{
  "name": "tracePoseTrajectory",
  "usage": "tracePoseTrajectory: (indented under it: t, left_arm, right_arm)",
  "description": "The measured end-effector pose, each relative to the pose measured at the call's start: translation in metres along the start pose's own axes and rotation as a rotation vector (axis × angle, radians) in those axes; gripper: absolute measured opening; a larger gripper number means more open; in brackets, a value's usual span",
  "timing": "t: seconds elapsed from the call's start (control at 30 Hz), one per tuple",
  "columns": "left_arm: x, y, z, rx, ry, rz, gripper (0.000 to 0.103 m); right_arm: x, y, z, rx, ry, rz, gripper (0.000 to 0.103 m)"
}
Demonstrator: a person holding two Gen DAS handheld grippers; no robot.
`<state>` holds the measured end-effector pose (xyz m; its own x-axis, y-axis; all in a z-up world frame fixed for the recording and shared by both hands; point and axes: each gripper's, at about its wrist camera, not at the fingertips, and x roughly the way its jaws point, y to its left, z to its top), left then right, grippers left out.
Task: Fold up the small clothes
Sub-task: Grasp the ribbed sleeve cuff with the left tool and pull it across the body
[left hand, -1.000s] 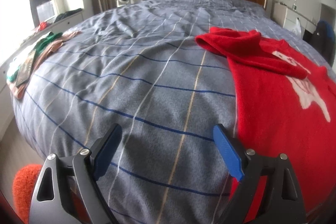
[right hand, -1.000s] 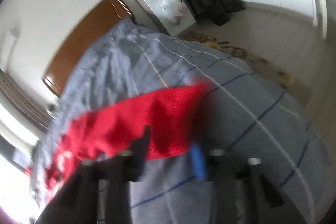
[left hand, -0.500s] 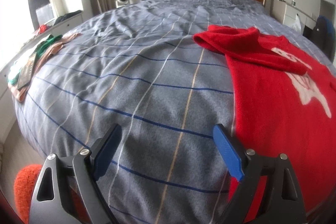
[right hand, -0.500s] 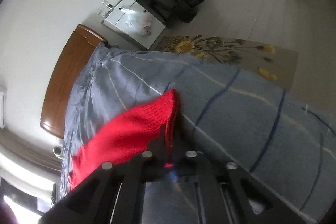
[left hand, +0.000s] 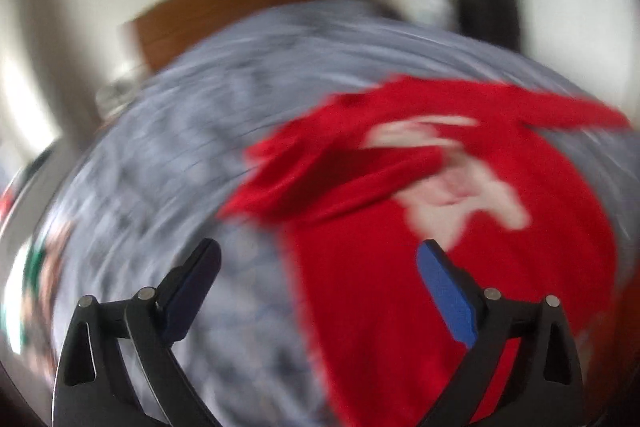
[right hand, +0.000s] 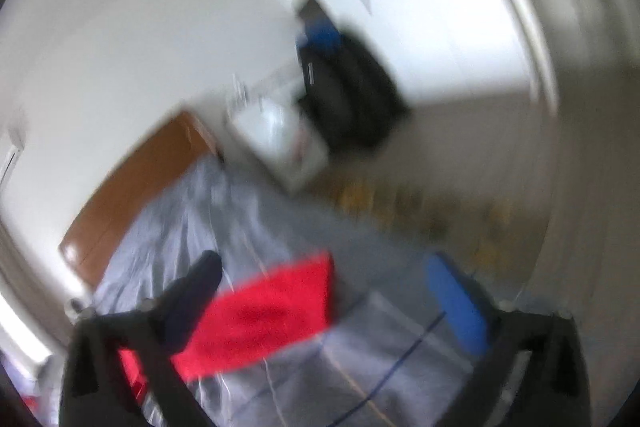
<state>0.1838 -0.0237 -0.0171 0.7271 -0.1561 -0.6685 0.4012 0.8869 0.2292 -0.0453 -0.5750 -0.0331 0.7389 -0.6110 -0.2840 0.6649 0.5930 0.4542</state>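
1. I'm between grabs. The right gripper (right hand: 320,301) has just been opening and its jaws now stand wide apart. The red sleeve lies beyond them on the bed, not pinched. The left gripper (left hand: 318,285) has also just opened a little further and holds nothing; only bedcover and the sweater's edge show between its fingers.

2. I judge one sleeve fold to be done or nearly so, with the body fold still to come.

3. Next, I think, I need a fresh hold on the sweater, probably at the hem or the far sleeve. Both views are badly smeared, so I would steady the hands before picking a spot. The knit looks soft and thick, so I'd want a deep bite, taking only the layer I mean to lift.

4. The sweater (left hand: 460,227) is red with a white figure on the chest. It lies spread on the grey checked bedcover (left hand: 168,155), below the wooden headboard (left hand: 240,3). In the left view one sleeve (left hand: 332,175) is laid across the body. In the right view a sleeve end (right hand: 264,319) lies flat on the cover.
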Motion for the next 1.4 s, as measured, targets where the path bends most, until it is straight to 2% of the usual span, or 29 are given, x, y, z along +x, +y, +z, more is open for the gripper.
tracePoseTrajectory:
  t: [0.03,0.13,0.2,0.3,0.33,0.37,0.4,0.43,0.57,0.6,0.67,0.7,0.73,0.77,0.83,0.93,1.0,1.13,1.2,1.3,1.37,1.4]
  left_arm:
    - [0.013,-0.012,0.014,0.068,0.009,-0.029,0.099]
    - [0.057,-0.047,0.043,0.220,0.034,-0.003,0.098]
    - [0.093,-0.064,0.054,0.271,0.087,-0.013,0.091]
    - [0.130,-0.079,0.055,0.275,0.151,-0.008,0.081]
    - [0.140,-0.081,0.055,0.264,0.170,-0.008,0.069]
    - [0.149,-0.080,0.054,0.234,0.191,-0.028,0.047]
    - [0.149,-0.076,0.054,0.194,0.200,-0.058,0.030]
    - [0.147,-0.072,0.055,0.155,0.203,-0.055,0.008]
    - [0.109,-0.018,0.055,-0.074,0.122,-0.068,0.008]
    - [0.093,0.015,0.051,-0.166,0.099,-0.045,0.008]
    - [0.074,0.060,0.044,-0.282,0.078,-0.001,0.007]
    - [0.058,0.102,0.032,-0.380,0.066,0.063,0.007]
    - [0.049,0.122,0.026,-0.425,0.059,0.116,0.007]
    - [0.038,0.157,0.012,-0.487,0.055,0.229,0.007]
    - [0.030,0.201,-0.008,-0.570,0.084,0.370,0.007]
    - [0.026,0.257,-0.044,-0.718,0.131,0.474,0.007]
    - [0.035,0.274,-0.061,-0.751,0.162,0.519,0.007]
    - [0.069,0.286,-0.096,-0.799,0.246,0.529,0.007]
    - [0.083,0.289,-0.110,-0.821,0.270,0.518,0.006]
    - [0.094,0.299,-0.131,-0.916,0.293,0.479,0.006]
    - [0.096,0.296,-0.134,-0.903,0.286,0.488,0.005]
    - [0.098,0.291,-0.132,-0.865,0.291,0.508,0.005]
  right_arm:
    - [-0.006,0.005,-0.001,-0.023,-0.020,0.008,0.103]
    - [-0.013,0.024,-0.009,-0.076,-0.006,0.055,0.103]
    - [-0.013,0.035,-0.014,-0.114,0.019,0.083,0.103]
    - [-0.014,0.042,-0.017,-0.162,0.026,0.094,0.103]
    - [-0.013,0.043,-0.017,-0.168,0.029,0.095,0.103]
    - [-0.011,0.043,-0.017,-0.172,0.037,0.097,0.103]
    - [-0.010,0.042,-0.018,-0.172,0.043,0.098,0.103]
    - [-0.007,0.042,-0.019,-0.172,0.049,0.095,0.103]
    - [-0.005,0.031,-0.020,-0.147,0.053,0.087,0.103]
    - [-0.011,0.029,-0.020,-0.138,0.050,0.086,0.103]
    - [-0.012,0.025,-0.019,-0.123,0.050,0.083,0.103]
    - [-0.013,0.025,-0.019,-0.118,0.050,0.082,0.103]
    - [-0.012,0.025,-0.019,-0.113,0.052,0.081,0.103]
    - [-0.011,0.026,-0.019,-0.110,0.054,0.082,0.103]
    - [-0.010,0.028,-0.020,-0.108,0.054,0.082,0.103]
    - [-0.006,0.033,-0.022,-0.120,0.069,0.082,0.103]
    - [-0.004,0.039,-0.025,-0.134,0.078,0.083,0.103]
    - [-0.004,0.053,-0.030,-0.191,0.081,0.084,0.103]
    - [-0.004,0.060,-0.033,-0.226,0.084,0.083,0.103]
    - [-0.004,0.063,-0.036,-0.252,0.086,0.083,0.103]
    - [-0.003,0.063,-0.036,-0.250,0.091,0.081,0.103]
    - [-0.002,0.061,-0.036,-0.243,0.095,0.080,0.103]
